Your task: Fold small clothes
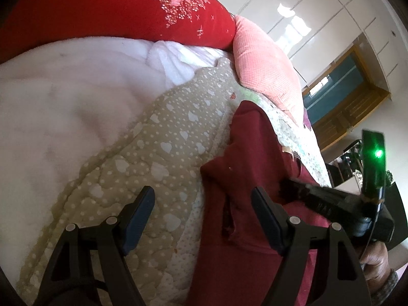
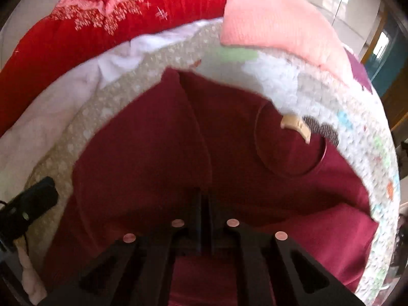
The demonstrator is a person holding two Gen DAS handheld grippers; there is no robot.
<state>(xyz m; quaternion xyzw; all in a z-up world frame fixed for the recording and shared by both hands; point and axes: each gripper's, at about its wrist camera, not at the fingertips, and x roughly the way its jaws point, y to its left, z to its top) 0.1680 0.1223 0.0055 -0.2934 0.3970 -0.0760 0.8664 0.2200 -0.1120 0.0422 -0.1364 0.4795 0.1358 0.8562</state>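
Observation:
A dark red small garment (image 1: 250, 168) lies on a quilted bed cover; in the right wrist view the garment (image 2: 229, 142) fills the middle, with a round neckline and a tan label (image 2: 295, 125). My left gripper (image 1: 204, 214) is open and empty, its left finger over the beige quilt, its right finger over the garment's left edge. My right gripper (image 2: 204, 204) is shut on a fold of the garment near its lower middle. The right gripper also shows in the left wrist view (image 1: 288, 186), pinching the cloth.
A beige quilt with white hearts (image 1: 158, 137) and a white fleece blanket (image 1: 63, 107) lie to the left. A red embroidered duvet (image 1: 122, 7) and a pink pillow (image 1: 265, 63) sit behind. A patterned white bed cover (image 2: 362, 137) lies on the right, with a wooden doorway (image 1: 349, 89) beyond.

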